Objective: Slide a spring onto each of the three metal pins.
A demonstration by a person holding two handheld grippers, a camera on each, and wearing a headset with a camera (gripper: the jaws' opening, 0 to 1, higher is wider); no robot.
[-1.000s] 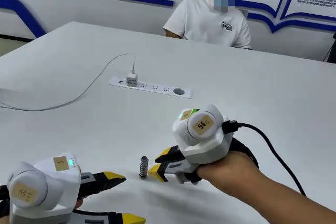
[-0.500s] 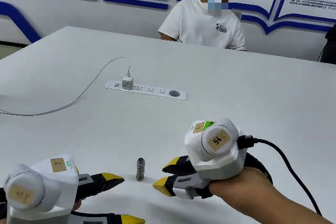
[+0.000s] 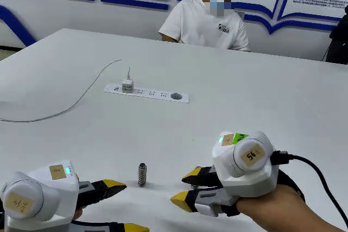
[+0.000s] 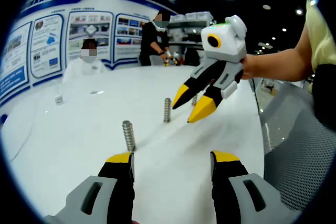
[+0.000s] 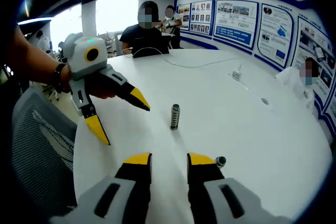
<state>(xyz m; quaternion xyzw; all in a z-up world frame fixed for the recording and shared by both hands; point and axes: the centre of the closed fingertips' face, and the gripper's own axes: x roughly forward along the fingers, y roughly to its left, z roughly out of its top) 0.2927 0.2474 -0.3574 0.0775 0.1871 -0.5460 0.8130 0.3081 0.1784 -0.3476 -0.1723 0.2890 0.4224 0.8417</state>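
Rightward across the white counter [image 3: 261,96] the right claw [image 3: 185,187] has backed off from the spring-clad pin [image 3: 142,174], which stands upright between both claws. Right claw and left claw [image 3: 126,206] gape empty, the left wider. A second spring-clad pin [image 4: 167,109] stands beyond. Seemingly the last pin remains: a metal stub [image 5: 220,160] just beside the right claw, spring unclear. Next, I'd check that one. The power strip [image 3: 147,92] lies well apart, blocking nothing.

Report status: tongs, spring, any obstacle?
Left tongs open, empty. Right tongs open, empty. Spring upright on table between them. No obstacle near it.
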